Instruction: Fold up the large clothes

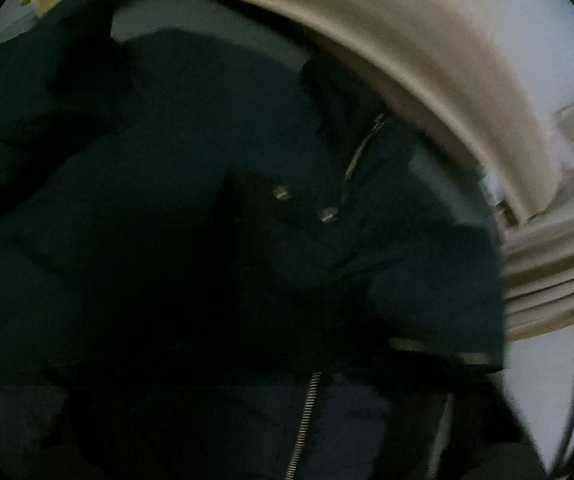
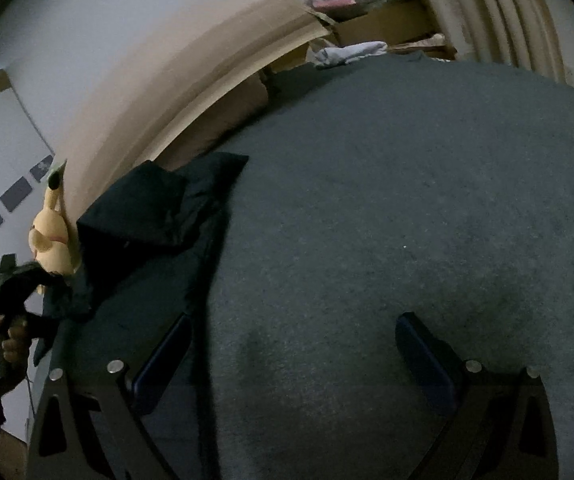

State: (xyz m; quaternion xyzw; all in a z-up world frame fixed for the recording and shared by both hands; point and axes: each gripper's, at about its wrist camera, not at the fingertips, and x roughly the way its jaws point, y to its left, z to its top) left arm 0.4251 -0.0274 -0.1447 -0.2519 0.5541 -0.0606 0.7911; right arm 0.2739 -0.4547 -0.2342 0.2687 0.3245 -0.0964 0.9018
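A large dark navy jacket with a metal zipper and two snap buttons fills the left wrist view, draped right over the camera, so the left gripper's fingers are hidden. In the right wrist view part of the jacket lies crumpled at the left of the grey bed cover. The left gripper shows at far left in a hand, with dark cloth bunched at its tip. My right gripper is open and empty, low over the grey cover, with the jacket's edge by its left finger.
A beige curved headboard runs behind the bed. A yellow plush toy sits at the left against it. Cardboard boxes and piled clothes stand at the back, with beige curtains to the right. A white wall lies at left.
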